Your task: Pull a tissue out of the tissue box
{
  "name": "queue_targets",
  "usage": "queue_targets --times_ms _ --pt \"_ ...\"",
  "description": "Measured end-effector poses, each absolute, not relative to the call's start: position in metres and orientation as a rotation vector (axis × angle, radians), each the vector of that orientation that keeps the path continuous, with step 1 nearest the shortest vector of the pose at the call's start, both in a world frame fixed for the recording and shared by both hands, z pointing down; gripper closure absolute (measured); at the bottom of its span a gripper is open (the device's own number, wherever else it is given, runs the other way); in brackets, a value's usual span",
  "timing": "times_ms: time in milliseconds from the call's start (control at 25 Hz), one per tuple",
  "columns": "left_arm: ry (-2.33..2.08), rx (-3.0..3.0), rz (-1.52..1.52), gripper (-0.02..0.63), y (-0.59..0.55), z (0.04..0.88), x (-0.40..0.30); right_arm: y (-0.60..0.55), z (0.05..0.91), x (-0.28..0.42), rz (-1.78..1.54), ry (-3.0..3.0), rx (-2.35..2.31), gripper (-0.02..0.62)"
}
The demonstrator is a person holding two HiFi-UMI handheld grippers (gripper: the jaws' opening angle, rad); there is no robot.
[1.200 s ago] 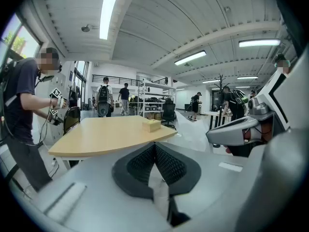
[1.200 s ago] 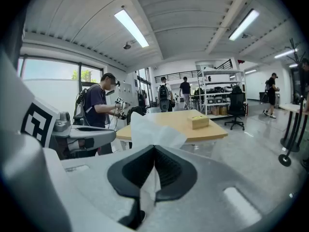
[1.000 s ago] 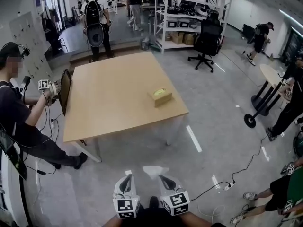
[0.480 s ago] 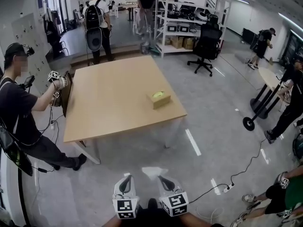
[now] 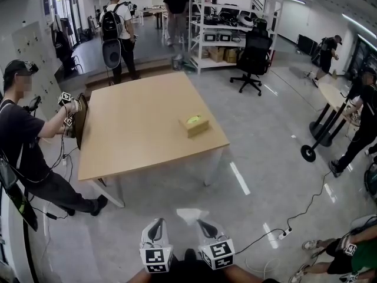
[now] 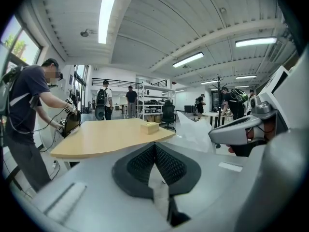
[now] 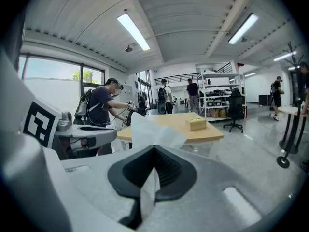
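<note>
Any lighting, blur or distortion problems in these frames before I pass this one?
Head view: even light, sharp, wide-angle bowing at the edges; the tissue box is small but clear. Left gripper view: strong fisheye with black corners, ceiling strips blown out. Right gripper view: same, and the near tissue looks soft.

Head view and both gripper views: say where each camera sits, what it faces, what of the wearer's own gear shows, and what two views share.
Head view: on the head, facing steeply down; left gripper and right gripper at bottom.
Left gripper view: on that gripper, facing the table; its jaws pinch the tissue.
Right gripper view: likewise; its jaws pinch the tissue too.
Shared: the tissue box on the table.
</note>
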State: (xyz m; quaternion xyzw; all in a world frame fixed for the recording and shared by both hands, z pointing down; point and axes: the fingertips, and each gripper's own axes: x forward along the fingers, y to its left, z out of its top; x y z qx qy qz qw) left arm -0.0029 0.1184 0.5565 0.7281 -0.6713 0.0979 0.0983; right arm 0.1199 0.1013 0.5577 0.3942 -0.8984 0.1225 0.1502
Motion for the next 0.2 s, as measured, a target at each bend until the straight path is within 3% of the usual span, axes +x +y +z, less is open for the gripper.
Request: queue_targets --times_ms 200 --pt "-1.985 2.16 0.292 0.588 0.1208 0.5575 0.0009 0.1024 0.5599 0.1226 0.354 -2.581 1.13 0.604"
